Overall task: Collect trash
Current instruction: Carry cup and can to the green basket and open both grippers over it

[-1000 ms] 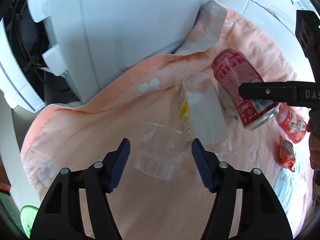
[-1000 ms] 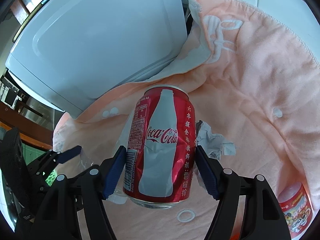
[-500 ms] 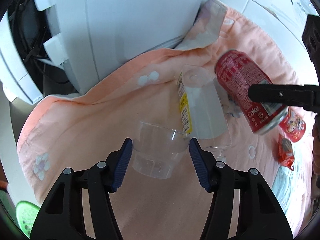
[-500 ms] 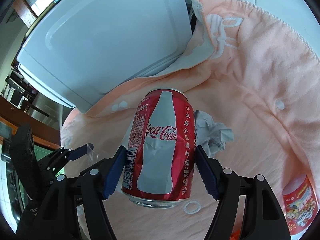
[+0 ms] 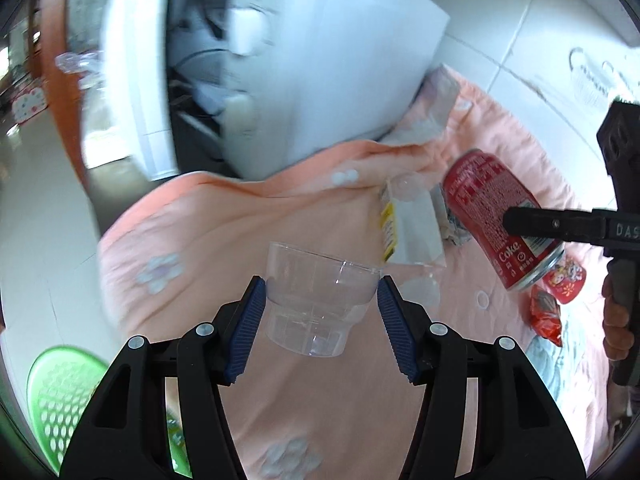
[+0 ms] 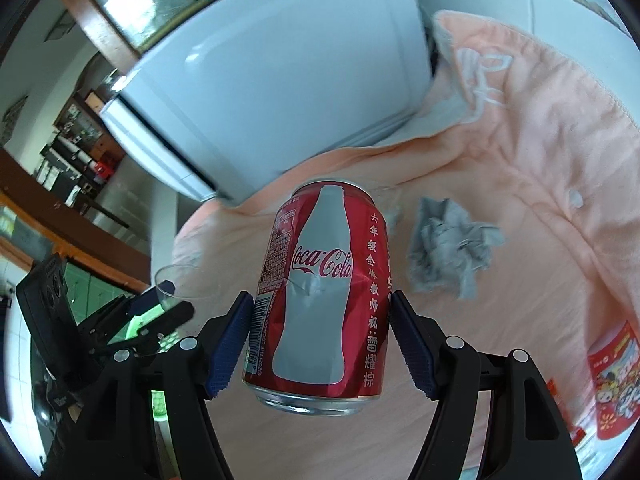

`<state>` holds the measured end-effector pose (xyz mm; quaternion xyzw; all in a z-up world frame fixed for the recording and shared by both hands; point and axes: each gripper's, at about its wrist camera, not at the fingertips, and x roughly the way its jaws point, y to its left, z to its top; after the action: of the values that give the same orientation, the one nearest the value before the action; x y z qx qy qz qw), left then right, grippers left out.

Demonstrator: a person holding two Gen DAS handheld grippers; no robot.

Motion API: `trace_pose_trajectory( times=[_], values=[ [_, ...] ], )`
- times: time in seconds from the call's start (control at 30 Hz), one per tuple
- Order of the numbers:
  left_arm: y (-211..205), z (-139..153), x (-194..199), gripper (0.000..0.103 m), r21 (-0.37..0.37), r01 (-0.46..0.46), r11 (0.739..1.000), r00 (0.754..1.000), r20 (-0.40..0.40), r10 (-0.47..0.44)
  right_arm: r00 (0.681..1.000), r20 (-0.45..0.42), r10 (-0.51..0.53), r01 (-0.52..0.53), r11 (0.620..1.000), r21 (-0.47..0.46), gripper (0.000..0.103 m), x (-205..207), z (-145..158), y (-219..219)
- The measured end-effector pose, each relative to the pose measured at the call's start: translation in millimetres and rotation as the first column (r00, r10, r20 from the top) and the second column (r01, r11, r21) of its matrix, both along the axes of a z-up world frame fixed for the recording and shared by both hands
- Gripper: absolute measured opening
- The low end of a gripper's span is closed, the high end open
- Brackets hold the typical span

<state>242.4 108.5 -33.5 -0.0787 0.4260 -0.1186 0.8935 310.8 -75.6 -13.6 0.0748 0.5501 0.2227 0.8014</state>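
My left gripper (image 5: 320, 286) is shut on a clear plastic cup (image 5: 316, 320), held upright above the pink cloth (image 5: 224, 232). My right gripper (image 6: 320, 298) is shut on a dented red Coca-Cola can (image 6: 324, 292), its blue pads pressing both sides. In the left wrist view the same can (image 5: 496, 208) hangs tilted at the right, clamped by a black finger (image 5: 560, 225). In the right wrist view the left gripper (image 6: 160, 314) shows at lower left with the cup's rim (image 6: 168, 282).
On the cloth lie crumpled grey paper (image 6: 448, 256), a clear packet with a yellow label (image 5: 412, 228), a red snack wrapper (image 5: 546, 316) and a small red-and-white tub (image 6: 616, 384). A white appliance (image 5: 320, 60) stands behind. A green perforated basket (image 5: 64, 392) sits lower left.
The left pads closed onto the clear cup and lifted it off the cloth while the view swung left, showing more of the green basket. The right gripper rose with the can.
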Motion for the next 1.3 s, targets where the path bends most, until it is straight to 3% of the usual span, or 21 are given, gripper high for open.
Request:
trace_pose_trajectory(
  times=[0.2,0.37,0.67,0.97,1.07,1.3],
  values=[
    [53,14,-48,0.057,-0.011,-0.113,0.993,0.993,0.034,0.114,0.995,0.012,0.103,-0.103,0.993,0.049,0.067,-34,10,34],
    [108,16,-94,0.057,0.009,-0.234,0.972,0.972,0.038,0.233,0.977,0.009,0.215,-0.215,0.972,0.099,0.067,-63,12,80],
    [199,-24,-150,0.057,0.039,-0.443,0.896,0.894,-0.063,0.444,0.913,-0.061,0.404,-0.392,0.909,0.143,0.067,-120,-22,189],
    [239,-57,-178,0.059,0.074,-0.544,0.836,0.825,-0.138,0.548,0.839,-0.092,0.537,-0.53,0.843,0.09,0.067,-164,-69,292],
    [252,-65,-186,0.059,0.07,-0.573,0.816,0.802,-0.156,0.577,0.831,-0.112,0.545,-0.538,0.838,0.086,0.067,-171,-84,312],
    [265,-75,-197,0.06,0.074,-0.599,0.797,0.78,-0.172,0.602,0.821,-0.129,0.557,-0.555,0.83,0.051,0.067,-180,-103,341]
  ],
)
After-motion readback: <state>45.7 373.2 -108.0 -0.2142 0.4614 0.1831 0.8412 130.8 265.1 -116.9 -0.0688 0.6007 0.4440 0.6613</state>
